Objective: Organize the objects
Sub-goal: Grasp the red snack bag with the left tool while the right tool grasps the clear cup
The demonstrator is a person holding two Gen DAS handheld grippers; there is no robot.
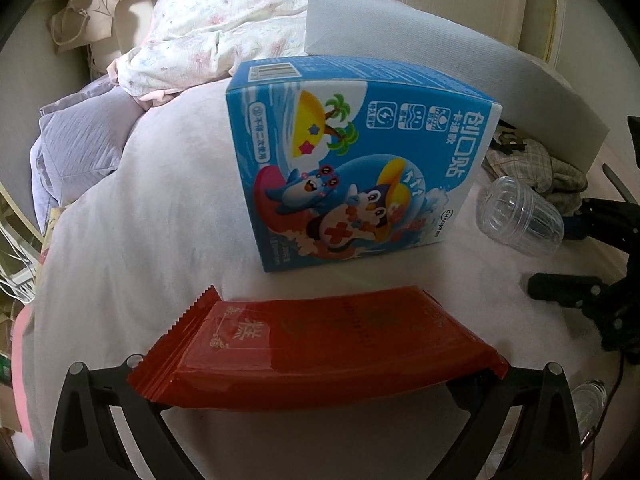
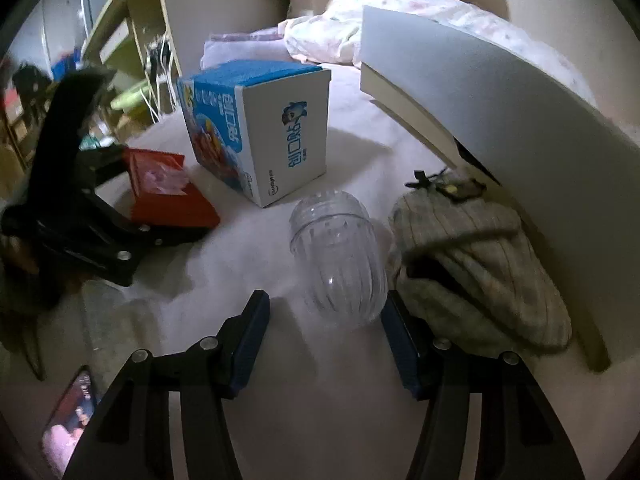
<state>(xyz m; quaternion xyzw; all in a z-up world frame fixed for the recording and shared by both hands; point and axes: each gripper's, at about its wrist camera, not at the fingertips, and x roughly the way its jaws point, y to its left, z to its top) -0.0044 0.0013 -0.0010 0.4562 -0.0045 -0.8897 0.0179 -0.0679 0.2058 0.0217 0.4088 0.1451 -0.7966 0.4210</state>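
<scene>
My left gripper [image 1: 316,384] is shut on a red snack packet [image 1: 320,344], held flat across its fingers just above the white bed cover. A blue cartoon box [image 1: 356,168] stands right behind the packet. In the right wrist view the box [image 2: 260,128] stands at centre left and the red packet [image 2: 168,196] sits in the left gripper [image 2: 120,216]. My right gripper [image 2: 324,320] is open, its fingers either side of the near end of a clear ribbed plastic cup [image 2: 340,256] lying on its side. The cup [image 1: 520,216] also shows in the left wrist view.
A checked cloth hat [image 2: 472,264] lies right of the cup. A large grey book [image 2: 500,92] leans over it at the back right. Rumpled bedding [image 1: 208,36] is piled behind the box. A phone [image 2: 72,416] lies at the lower left off the bed.
</scene>
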